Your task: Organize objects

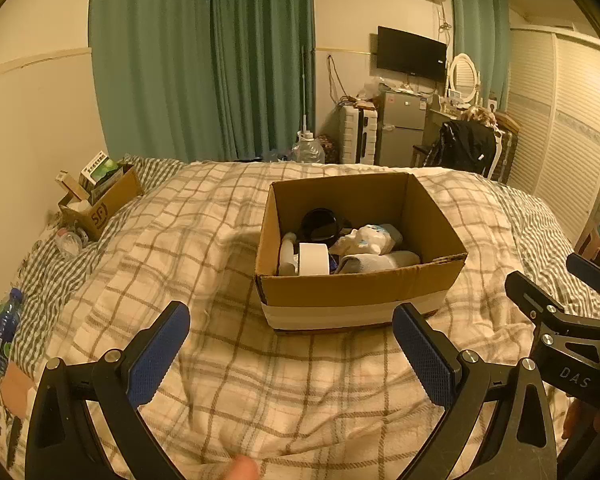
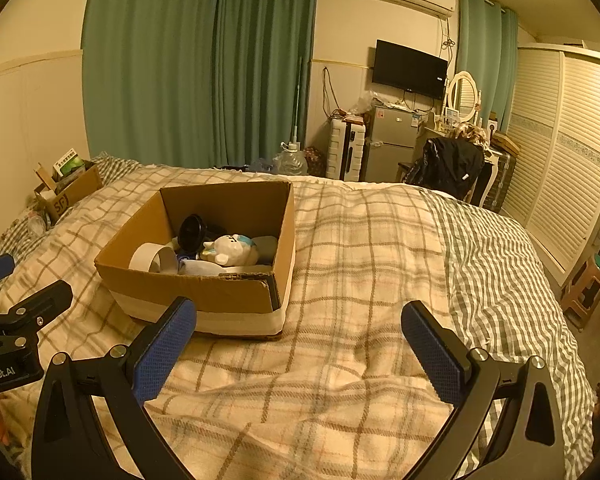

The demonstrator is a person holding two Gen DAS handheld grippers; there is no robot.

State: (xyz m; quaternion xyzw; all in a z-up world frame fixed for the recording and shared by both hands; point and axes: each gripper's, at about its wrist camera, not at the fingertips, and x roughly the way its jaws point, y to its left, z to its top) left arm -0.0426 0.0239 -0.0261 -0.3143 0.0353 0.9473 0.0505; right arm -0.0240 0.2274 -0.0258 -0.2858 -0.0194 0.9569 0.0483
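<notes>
Here both grippers hang over the bed with nothing between their jaws. The left gripper (image 1: 291, 328) has its jaws wide apart, low in the frame of the left wrist view, and the right gripper (image 2: 299, 326) also has its jaws wide apart in its own view.

The cardboard box (image 1: 364, 288) stands open on the plaid blanket (image 1: 220, 360), in the centre of the left view and at centre left of the right view. Inside it lie a white tape roll (image 1: 314, 258), a black round object (image 1: 322, 224), a white toy figure (image 2: 232, 250) and a grey folded cloth (image 1: 376, 261), all close together on the bottom.

At the left edge of the left view, a smaller box (image 1: 100, 200) holds packets, and a blue bottle (image 1: 4, 328) lies lower left on the bed.
</notes>
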